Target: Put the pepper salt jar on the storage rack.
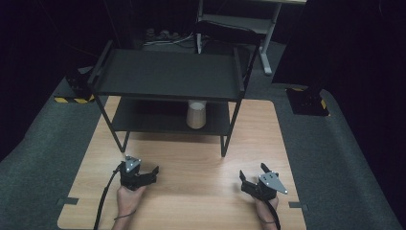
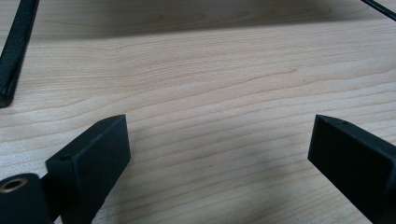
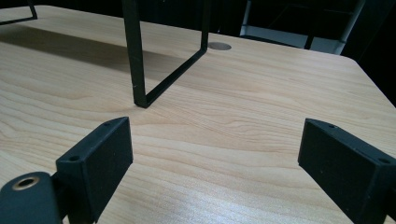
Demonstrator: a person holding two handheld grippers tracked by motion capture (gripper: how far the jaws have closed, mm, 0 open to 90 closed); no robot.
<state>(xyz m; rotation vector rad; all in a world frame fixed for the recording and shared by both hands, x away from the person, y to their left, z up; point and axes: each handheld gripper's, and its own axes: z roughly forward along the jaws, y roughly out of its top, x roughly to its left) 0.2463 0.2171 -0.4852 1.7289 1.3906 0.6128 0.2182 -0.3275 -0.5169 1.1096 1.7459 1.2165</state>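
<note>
A black two-tier metal shelf rack (image 1: pixel 167 72) stands at the far half of the wooden table (image 1: pixel 191 163). A pale cup-like object (image 1: pixel 196 114) sits on the rack's lower shelf, under the top tier. My left gripper (image 1: pixel 143 171) rests low over the table's near left, open, with bare wood between its jaws (image 2: pixel 217 135). My right gripper (image 1: pixel 253 172) rests at the near right, open too, and it faces the rack's front right leg (image 3: pixel 135 56) with nothing held (image 3: pixel 215 140).
Grey carpet (image 1: pixel 344 158) surrounds the table. Black stands with yellow-black tape (image 1: pixel 72 98) sit at the far left and far right. A white metal frame (image 1: pixel 268 28) and cables lie behind the rack. Bare wood stretches between the two grippers.
</note>
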